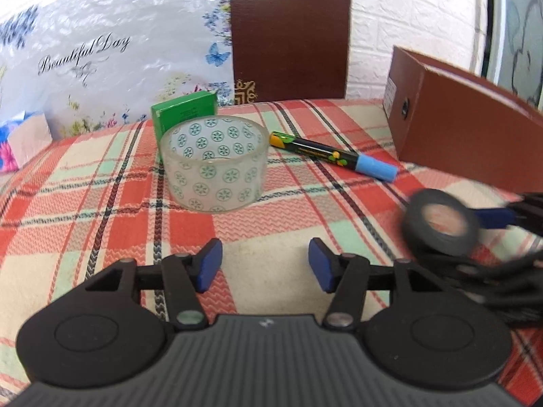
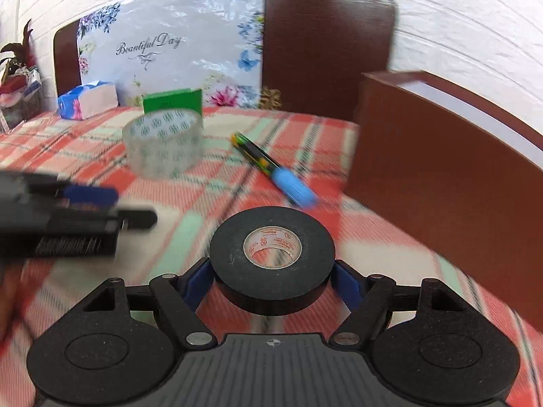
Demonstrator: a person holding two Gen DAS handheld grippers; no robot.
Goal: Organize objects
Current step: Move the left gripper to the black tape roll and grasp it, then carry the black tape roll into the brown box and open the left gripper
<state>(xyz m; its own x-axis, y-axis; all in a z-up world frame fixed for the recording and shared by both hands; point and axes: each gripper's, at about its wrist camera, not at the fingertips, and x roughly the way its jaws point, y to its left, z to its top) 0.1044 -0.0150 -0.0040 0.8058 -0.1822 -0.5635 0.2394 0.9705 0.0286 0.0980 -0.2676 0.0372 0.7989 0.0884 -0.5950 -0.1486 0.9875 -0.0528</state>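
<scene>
Across the plaid tablecloth (image 1: 101, 203), checked in red, cream and mint, the things to be sorted lie spread out. Behind the table rises a white brick-patterned wall, with a dark brown board (image 1: 292, 34) leaning upright against it and a floral plastic sheet (image 1: 112, 44) printed with "Beautiful Day" beside that. A tissue pack (image 2: 86, 100) sits at the far left edge of the cloth.

Near the middle stands a clear tape roll (image 1: 214, 162) with a green flower print, lying flat on its side face, and a green box (image 1: 185, 110) stands upright just behind it, touching or nearly so. To the right of the roll a marker (image 1: 332, 156) with a blue cap lies slanted on the cloth, apart from both. A brown cardboard box (image 1: 458, 125) fills the right side, its open top showing in the right wrist view.

The left gripper (image 1: 264, 268) hangs over bare cloth with its blue pads spread and nothing between them; the clear roll is ahead of it, with nothing in between. The right gripper (image 2: 273, 283) clasps a black tape roll (image 2: 271, 254) between its pads, the roll lying flat and raised above the cloth, just short of the marker and left of the brown box.
</scene>
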